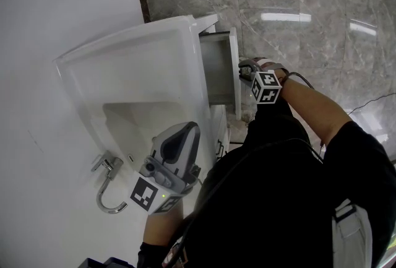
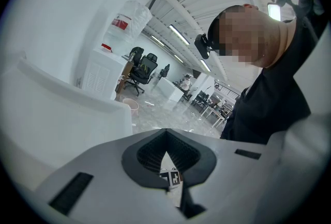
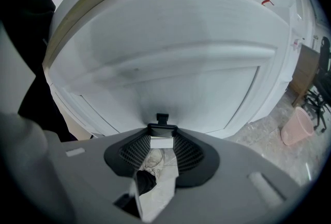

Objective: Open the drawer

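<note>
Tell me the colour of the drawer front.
Plain white, with no pattern. The drawer front shows best in the right gripper view.

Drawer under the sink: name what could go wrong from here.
1. The right gripper pinches the small drawer handle only at its tips, so it may slip off under pull.
2. The drawer already stands well out of the vanity cabinet; pulled much further, it could jam or drop out.
</note>
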`<state>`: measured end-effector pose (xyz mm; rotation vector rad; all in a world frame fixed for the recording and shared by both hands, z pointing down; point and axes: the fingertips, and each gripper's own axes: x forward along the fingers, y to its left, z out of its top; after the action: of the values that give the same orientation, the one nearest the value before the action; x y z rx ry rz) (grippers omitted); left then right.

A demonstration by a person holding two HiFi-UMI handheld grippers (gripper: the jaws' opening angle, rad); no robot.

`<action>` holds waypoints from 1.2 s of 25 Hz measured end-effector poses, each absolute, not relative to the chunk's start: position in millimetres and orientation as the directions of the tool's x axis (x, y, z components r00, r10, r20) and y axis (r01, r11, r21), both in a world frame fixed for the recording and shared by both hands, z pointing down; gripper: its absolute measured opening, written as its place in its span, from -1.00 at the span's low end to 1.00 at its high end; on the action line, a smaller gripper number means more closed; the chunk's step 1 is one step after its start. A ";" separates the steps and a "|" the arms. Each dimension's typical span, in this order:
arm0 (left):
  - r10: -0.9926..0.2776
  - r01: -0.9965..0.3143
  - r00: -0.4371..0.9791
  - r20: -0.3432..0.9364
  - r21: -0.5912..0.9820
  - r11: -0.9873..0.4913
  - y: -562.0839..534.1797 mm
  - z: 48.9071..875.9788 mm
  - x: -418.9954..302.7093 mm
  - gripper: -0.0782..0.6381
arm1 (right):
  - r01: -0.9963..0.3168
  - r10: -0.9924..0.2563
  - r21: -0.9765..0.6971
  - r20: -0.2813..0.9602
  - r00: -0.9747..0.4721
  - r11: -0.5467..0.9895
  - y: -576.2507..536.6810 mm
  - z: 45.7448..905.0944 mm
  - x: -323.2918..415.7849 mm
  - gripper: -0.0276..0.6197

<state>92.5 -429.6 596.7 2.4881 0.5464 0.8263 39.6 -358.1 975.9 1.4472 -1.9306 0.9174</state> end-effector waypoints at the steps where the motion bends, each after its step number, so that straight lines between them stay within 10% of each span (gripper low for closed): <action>1: 0.498 0.222 0.740 0.452 0.535 -0.815 -429.4 596.7 92.3 -0.80 | -0.963 -0.585 -0.194 0.766 -0.266 0.185 -356.2 976.1 39.7 -0.51; 30: 0.505 0.228 0.734 0.454 0.535 -0.814 -425.6 595.6 92.0 -0.80 | -0.965 -0.554 -0.200 0.791 -0.260 0.167 -295.7 978.5 51.4 -0.51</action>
<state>92.0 -425.6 595.6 2.4865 0.5590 0.8340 51.4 -295.7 978.5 1.4338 -1.8922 0.9579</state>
